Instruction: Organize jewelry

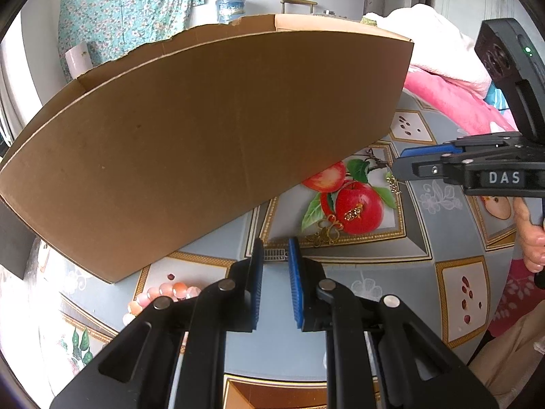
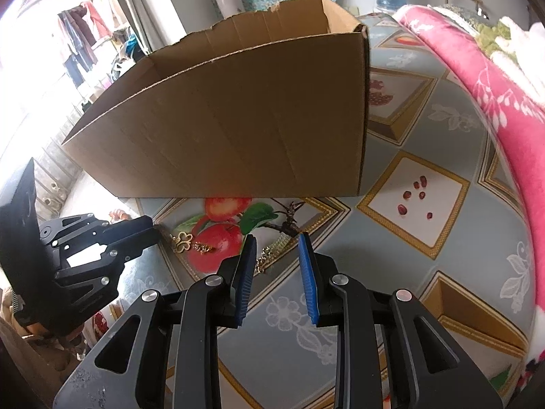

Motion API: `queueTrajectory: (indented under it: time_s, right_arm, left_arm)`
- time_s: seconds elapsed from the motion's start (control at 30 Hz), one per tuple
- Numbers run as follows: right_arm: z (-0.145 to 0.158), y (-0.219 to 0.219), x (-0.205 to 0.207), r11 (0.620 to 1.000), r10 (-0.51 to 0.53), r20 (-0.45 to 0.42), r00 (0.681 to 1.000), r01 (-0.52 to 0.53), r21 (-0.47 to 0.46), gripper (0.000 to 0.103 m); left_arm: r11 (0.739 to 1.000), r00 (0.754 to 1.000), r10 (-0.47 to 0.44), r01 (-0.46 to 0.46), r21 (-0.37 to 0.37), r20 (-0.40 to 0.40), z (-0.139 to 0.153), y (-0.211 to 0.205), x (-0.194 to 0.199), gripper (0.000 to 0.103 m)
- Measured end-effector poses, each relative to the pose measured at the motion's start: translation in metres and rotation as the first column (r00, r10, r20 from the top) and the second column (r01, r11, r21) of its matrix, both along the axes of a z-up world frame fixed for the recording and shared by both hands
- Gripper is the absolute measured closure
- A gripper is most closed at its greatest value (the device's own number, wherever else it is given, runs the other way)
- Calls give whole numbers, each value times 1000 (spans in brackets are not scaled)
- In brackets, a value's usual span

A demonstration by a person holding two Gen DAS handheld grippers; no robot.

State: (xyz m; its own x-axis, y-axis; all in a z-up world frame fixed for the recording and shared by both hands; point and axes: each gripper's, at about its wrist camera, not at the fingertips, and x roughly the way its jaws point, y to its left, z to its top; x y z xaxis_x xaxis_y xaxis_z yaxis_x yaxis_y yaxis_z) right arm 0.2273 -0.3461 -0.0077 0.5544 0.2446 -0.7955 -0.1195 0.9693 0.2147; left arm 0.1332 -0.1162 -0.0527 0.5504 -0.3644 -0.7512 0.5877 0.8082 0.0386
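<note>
Both tongs sit a little spread and hold nothing. The left gripper [image 1: 276,248] hovers over the gold brooch [image 1: 327,231]. Next it likely must pinch it for the cardboard box [image 1: 204,129].

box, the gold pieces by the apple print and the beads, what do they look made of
Box: plain brown corrugated cardboard, matte, with a torn top edge and crease lines. Gold pieces: look like thin gold-toned metal, shiny, with openwork and chain links; real gold or plating cannot be told. Beads: glossy, translucent pink and orange, likely glass or plastic.

Bright daylight, overexposed window, fisheye-warped edges
</note>
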Motion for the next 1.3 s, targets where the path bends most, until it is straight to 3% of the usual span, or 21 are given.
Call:
queueTrajectory:
  time_s: [0.3, 0.4, 0.67, 0.73, 0.97, 1.13, 1.17, 1.2, 1.3]
  right_arm:
    - [-2, 18, 10, 997, -3, -1, 1000, 3, -79, 78]
    - [-2, 28, 10, 991, -4, 4, 1000, 5, -137, 82]
    - [2, 29, 15, 986, -38, -17, 999, 34, -165, 99]
    - [3, 25, 15, 988, -45, -21, 999, 41, -147, 103]
    - [18, -8, 10, 996, -91, -3, 996, 91, 10, 103]
    - [31, -24, 7, 992, -109, 17, 994, 107, 69, 103]
    - [32, -23, 7, 992, -108, 23, 994, 106, 68, 103]
    - [32, -26, 5, 992, -107, 27, 994, 105, 67, 103]
    - [35, -23, 5, 993, -99, 41, 994, 96, 64, 103]
  left_arm:
    - [1000, 1000, -6, 6, -15, 2, 0, 3, 0, 89]
    - [1000, 1000, -6, 6, -19, 3, 0, 3, -1, 89]
    - [1000, 1000, -7, 7, -20, 4, 0, 3, -1, 89]
    - [1000, 1000, -7, 7, -19, 5, 0, 3, -1, 89]
    - [1000, 1000, -4, 4, -28, 1, 0, 4, 0, 89]
    - [999, 1000, -23, 23, -40, 2, 0, 6, -2, 89]
    - [999, 1000, -29, 29, -42, 1, 1, 5, -2, 90]
    - [998, 999, -34, 34, -45, -4, 0, 5, -2, 103]
    - [998, 999, -34, 33, -50, -14, 1, 6, -2, 103]
